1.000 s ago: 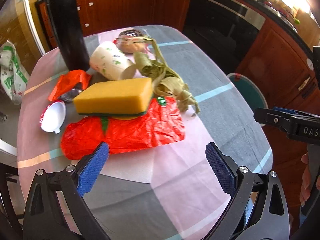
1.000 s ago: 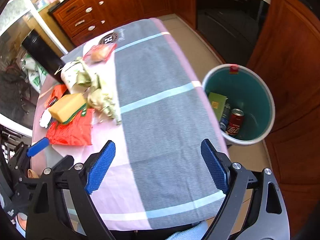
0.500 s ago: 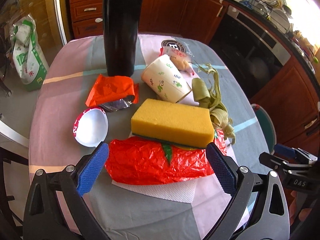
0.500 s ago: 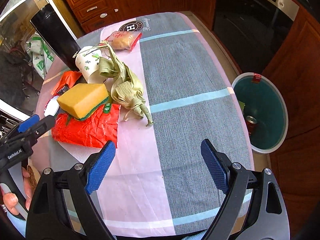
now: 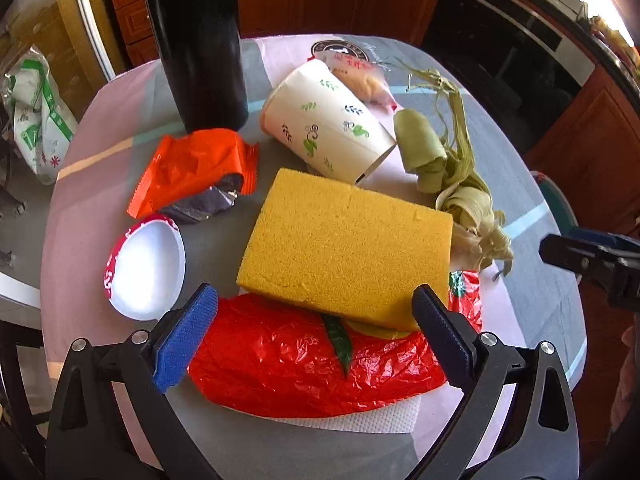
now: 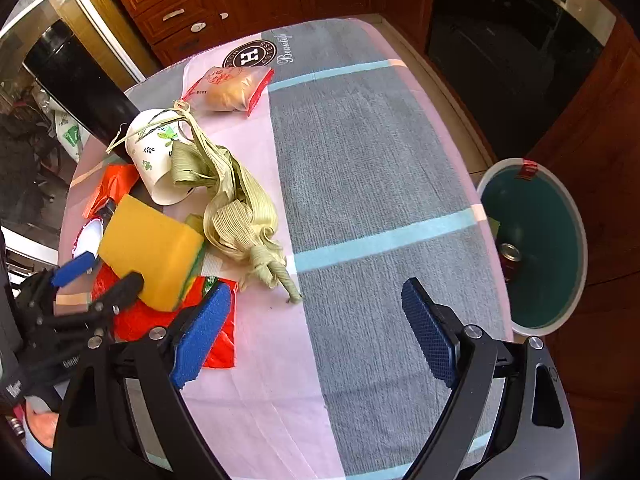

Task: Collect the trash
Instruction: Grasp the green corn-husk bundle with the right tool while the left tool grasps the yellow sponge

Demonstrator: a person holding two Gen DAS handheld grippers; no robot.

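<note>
Trash lies piled on the left of the table: a yellow sponge [image 5: 348, 244] on a red plastic bag [image 5: 312, 364], a tipped paper cup [image 5: 328, 120], dried green husks [image 5: 452, 184], an orange wrapper [image 5: 192, 164] and a white plastic lid [image 5: 146, 268]. My left gripper [image 5: 314, 294] stands open just above the sponge's near edge, nothing pressed between its pads. My right gripper [image 6: 316, 292] is open over bare cloth, close to the tip of the husks [image 6: 240, 208]. The right wrist view shows the left gripper [image 6: 98, 280] against the sponge [image 6: 148, 248].
A tall black flask [image 5: 200, 40] stands behind the pile. A packaged bun [image 6: 232, 88] lies further back. A green bin [image 6: 560, 240] holding a can [image 6: 510, 256] sits on the floor off the table's right edge. Wooden cabinets and an oven surround the table.
Both grippers came in toward the pile and a little lower. The sponge and red bag now fill the left view; the husks moved near the right gripper. Both stayed open.
</note>
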